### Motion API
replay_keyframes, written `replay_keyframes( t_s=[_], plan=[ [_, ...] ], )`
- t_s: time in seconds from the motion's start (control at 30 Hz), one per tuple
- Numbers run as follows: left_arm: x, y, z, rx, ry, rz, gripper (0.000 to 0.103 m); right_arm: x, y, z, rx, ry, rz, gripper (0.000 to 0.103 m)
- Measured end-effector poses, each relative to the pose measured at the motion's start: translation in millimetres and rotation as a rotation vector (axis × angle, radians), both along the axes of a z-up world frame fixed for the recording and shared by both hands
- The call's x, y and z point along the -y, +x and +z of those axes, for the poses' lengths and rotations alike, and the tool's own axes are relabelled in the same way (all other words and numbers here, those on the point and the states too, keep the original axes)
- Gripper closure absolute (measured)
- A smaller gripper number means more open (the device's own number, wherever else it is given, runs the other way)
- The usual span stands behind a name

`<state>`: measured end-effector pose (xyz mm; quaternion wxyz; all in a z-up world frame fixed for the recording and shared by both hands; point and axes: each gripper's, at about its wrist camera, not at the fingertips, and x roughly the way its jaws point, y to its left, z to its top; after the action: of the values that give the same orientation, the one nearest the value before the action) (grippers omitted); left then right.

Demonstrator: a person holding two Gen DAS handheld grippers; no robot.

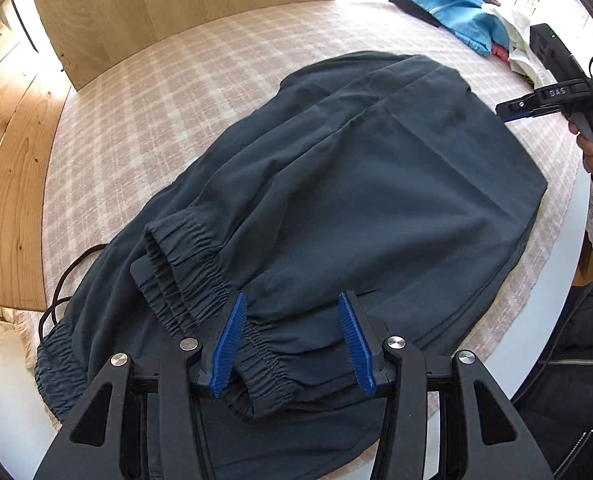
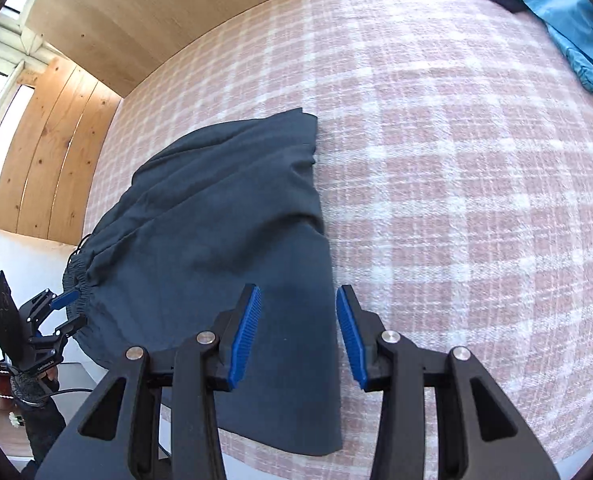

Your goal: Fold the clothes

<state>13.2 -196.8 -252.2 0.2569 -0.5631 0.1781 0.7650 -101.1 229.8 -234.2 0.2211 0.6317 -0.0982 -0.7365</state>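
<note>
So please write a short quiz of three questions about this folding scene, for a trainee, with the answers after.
1. True or false: the left gripper is clamped on the elastic cuff of the dark trousers.
2. Which pattern has the cloth under the trousers? A) plain white B) pink and white check C) blue stripes
3. Fill in: the bright blue garment lies in the pile at the ____ edge of the table.

Key
1. False: the jaws stand open, with the cuff below and between them.
2. B
3. far
</note>
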Motion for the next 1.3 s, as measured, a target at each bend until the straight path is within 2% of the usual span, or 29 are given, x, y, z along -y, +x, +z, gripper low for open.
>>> replay_keyframes(
  t_s=[0.17,0.23,0.33,0.4,0.47,0.6,0.73,0.87,0.97,1.13,1.17,1.2,1.23,1.3],
  plan=[
    [4,1,-3,0.016,0.012,0.015,0.057,12,4,-12,-0.014,-0.011,0.074,0.064],
    [-1,6,8,-0.009,0.004,0.034,0.058,20,4,-12,-0.032,0.004,0.103,0.061],
    [-21,25,31,-0.058,0.017,0.0,0.057,30,4,-10,-0.03,0.015,0.165,0.059],
    [-42,41,44,-0.086,0.035,-0.029,0.057,31,-1,-5,-0.016,-0.001,0.192,0.059],
    [-72,59,51,-0.096,0.068,-0.063,0.056,25,-13,2,-0.03,-0.018,0.167,0.059],
    [-155,91,56,-0.113,0.114,-0.152,0.056,26,-54,-2,0.02,-0.093,0.136,0.059],
    [-245,100,43,-0.121,0.104,-0.21,0.051,47,-78,-14,0.045,-0.054,0.227,0.059],
    [-311,101,21,-0.136,0.052,-0.215,0.051,61,-89,-16,0.05,-0.047,0.326,0.059],
    [-338,95,3,-0.167,-0.035,-0.178,0.051,66,-98,-18,0.062,-0.075,0.373,0.059],
    [-354,86,-12,-0.169,-0.08,-0.104,0.049,67,-112,-21,0.066,-0.135,0.421,0.059],
    [-355,86,-12,-0.173,-0.069,-0.093,0.049,68,-114,-22,0.064,-0.14,0.431,0.06],
    [-355,85,-12,-0.176,-0.057,-0.081,0.049,67,-115,-23,0.061,-0.134,0.443,0.073],
    [-354,84,-12,-0.174,-0.044,-0.071,0.049,67,-116,-24,0.059,-0.128,0.455,0.093],
    [-349,82,-12,-0.143,-0.003,-0.051,0.056,66,-120,-26,0.077,-0.145,0.468,0.094]
  ],
)
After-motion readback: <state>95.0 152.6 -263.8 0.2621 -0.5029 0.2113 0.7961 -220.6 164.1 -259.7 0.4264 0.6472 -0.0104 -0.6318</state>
